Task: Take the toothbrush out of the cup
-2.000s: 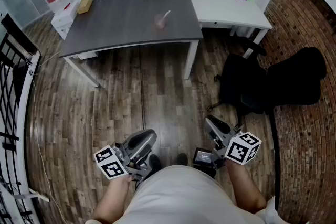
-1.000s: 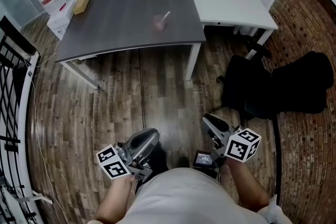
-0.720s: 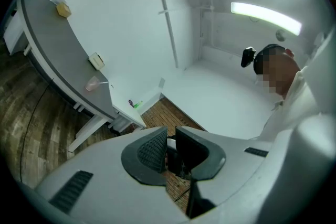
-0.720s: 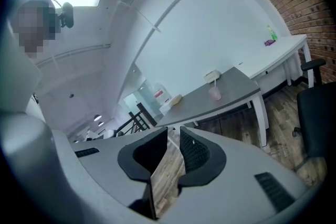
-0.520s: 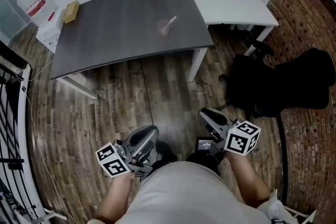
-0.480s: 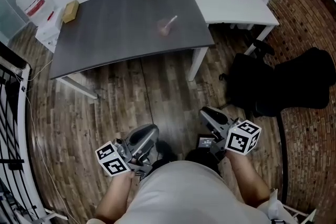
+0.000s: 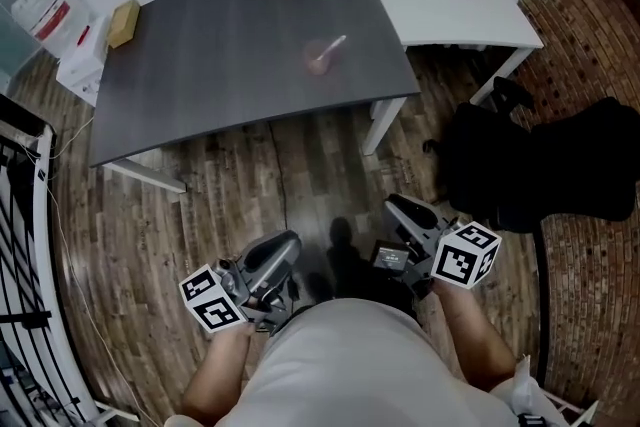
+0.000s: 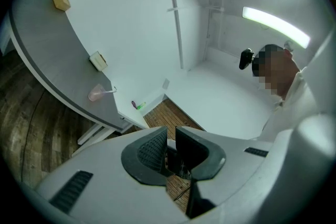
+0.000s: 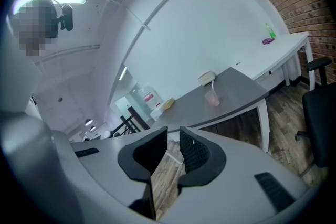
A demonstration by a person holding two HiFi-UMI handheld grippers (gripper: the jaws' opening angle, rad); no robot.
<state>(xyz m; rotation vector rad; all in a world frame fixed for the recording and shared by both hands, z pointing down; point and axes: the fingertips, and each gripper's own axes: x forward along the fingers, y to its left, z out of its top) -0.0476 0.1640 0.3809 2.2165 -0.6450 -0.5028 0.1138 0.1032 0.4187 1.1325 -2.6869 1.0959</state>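
Pink cup (image 7: 319,58) with the toothbrush (image 7: 335,43) leaning in it stands on the grey bench (image 7: 200,55), upper centre of the head view. Left gripper (image 7: 272,253) and right gripper (image 7: 405,213) sit low in frame, well apart from the bench, each with jaws narrowly parted and holding nothing.

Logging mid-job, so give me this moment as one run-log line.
stage: pre-reach | left gripper: jaws apart, empty | right gripper: jaws apart, empty | toothbrush: in cup on grey table, far from both
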